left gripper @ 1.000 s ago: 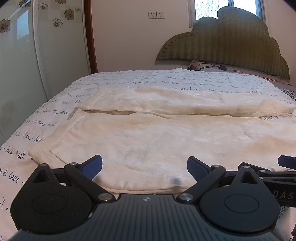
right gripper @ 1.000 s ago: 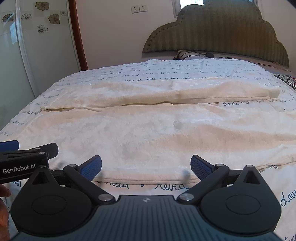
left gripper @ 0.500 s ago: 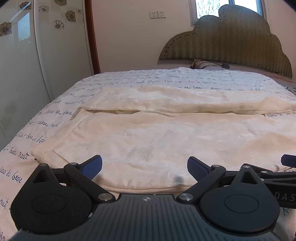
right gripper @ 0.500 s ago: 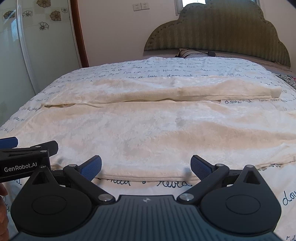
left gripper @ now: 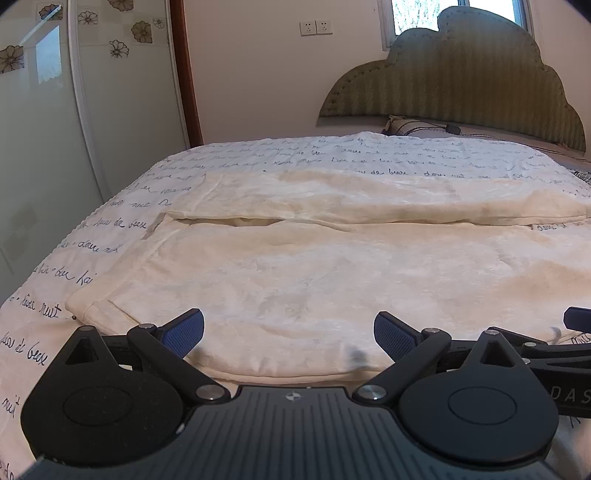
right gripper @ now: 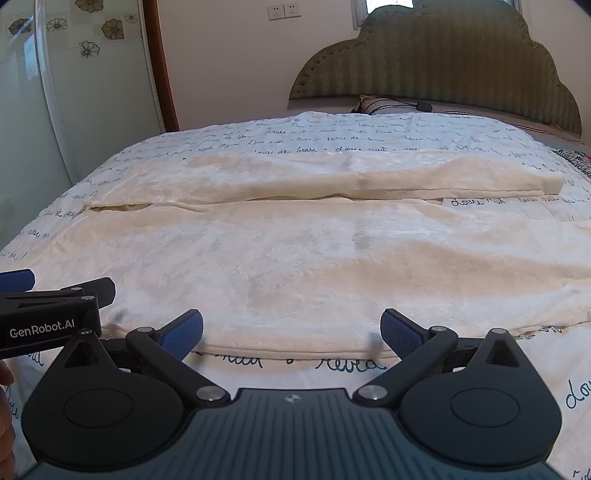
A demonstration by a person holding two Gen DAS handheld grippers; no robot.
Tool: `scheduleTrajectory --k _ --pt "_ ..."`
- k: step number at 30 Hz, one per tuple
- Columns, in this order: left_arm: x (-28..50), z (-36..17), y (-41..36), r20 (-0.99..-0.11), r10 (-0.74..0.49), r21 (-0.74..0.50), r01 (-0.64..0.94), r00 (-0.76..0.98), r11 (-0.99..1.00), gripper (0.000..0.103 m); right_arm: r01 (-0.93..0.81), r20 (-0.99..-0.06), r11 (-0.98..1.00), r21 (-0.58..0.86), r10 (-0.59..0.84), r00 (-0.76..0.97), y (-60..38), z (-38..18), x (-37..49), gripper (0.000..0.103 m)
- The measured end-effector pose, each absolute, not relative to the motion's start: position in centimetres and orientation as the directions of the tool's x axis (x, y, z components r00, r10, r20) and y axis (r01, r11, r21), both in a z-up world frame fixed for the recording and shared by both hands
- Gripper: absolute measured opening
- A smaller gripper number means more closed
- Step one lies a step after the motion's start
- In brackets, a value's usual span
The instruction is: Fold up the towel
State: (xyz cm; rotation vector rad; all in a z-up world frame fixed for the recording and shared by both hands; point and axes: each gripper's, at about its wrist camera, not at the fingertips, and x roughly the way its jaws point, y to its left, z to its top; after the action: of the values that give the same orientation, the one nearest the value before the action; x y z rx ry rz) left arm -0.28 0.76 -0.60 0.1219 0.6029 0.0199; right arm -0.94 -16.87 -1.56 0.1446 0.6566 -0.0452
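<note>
On a bed [left gripper: 110,221] dressed in a white cover printed with dark cursive script, a large cream towel [left gripper: 314,266] lies spread across most of the width, its far edge already turned back toward the viewer in a long folded band that runs from side to side. Behind the bed stands a green padded headboard [right gripper: 436,62] with a scalloped outline, set against a pale wall below a window. A glossy wardrobe door [left gripper: 48,129] with flower decals fills the left of both views, and a pair of white wall sockets [left gripper: 316,27] sits high on the wall. A striped pillow [right gripper: 384,103] lies at the foot of the headboard.

The left gripper [left gripper: 288,330] is poised at the near hem of the towel, towards its left corner, its blue-padded fingers [left gripper: 184,328] spread wide with nothing between them. The right gripper [right gripper: 291,332] is poised at the same hem further to the right, its fingers [right gripper: 400,332] likewise set wide apart and empty; the printed cover shows just below the hem between them. In the right wrist view, the side of the left gripper, lettered "GenRobot.AI", juts in from the left edge, with part of a person's hand [right gripper: 5,424] beside it. Whether either tool touches the cloth cannot be told.
</note>
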Motion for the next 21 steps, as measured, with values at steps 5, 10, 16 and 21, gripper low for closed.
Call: scheduleTrajectory --k 5,10,16,21 --pt "-0.26 -0.62 0.74 -0.564 0.057 0.126 0.018 0.824 0.992 0.100 0.087 -0.612 0.989 0.119 0.004 0.791 -16.82 -1.55 -0.93 0.103" --pt "-0.25 -0.67 0.72 -0.566 0.061 0.132 0.018 0.822 0.991 0.100 0.089 -0.612 0.989 0.119 0.003 0.791 -16.80 -1.53 -0.93 0.103" --pt "-0.26 -0.65 0.69 -0.565 0.064 0.136 0.016 0.822 0.991 0.100 0.090 -0.606 0.988 0.123 0.003 0.796 -16.64 -1.36 -0.95 0.103" --pt "-0.17 -0.85 0.64 -0.567 0.067 0.140 0.016 0.821 0.990 0.100 0.090 -0.612 0.988 0.128 0.007 0.791 -16.64 -1.28 -0.83 0.103"
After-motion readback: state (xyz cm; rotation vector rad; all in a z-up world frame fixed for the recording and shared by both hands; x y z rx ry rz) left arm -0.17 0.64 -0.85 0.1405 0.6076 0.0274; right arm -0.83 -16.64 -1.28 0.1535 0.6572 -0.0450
